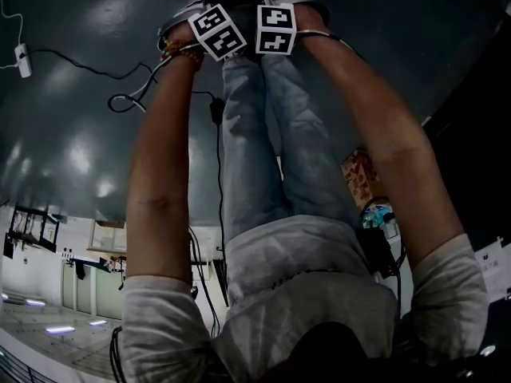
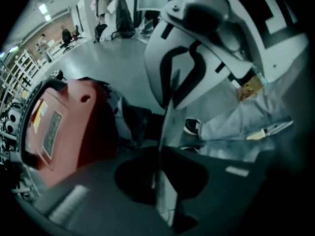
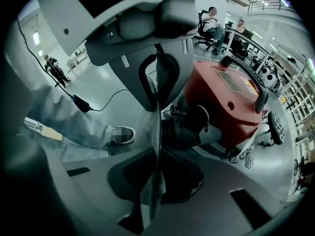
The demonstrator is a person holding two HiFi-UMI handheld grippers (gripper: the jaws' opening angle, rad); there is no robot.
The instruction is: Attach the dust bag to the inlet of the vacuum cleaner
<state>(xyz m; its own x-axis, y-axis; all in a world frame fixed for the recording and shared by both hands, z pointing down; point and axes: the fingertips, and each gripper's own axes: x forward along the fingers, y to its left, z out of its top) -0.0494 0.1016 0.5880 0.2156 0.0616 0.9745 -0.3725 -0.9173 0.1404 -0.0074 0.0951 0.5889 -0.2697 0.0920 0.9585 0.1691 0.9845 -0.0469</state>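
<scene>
Hovering just short of the red vacuum cleaner (image 3: 231,97), the left gripper (image 2: 166,132) and right gripper (image 3: 156,127) each have jaws pressed together, side by side; a dark bundle (image 3: 184,127) rests against the vacuum.

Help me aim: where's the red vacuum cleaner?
The vacuum cleaner stands on the floor by the person's shoe, right of centre in the right gripper view.

Nothing is legible; labels (image 2: 50,132) on the vacuum cleaner (image 3: 221,107) are blurred.
</scene>
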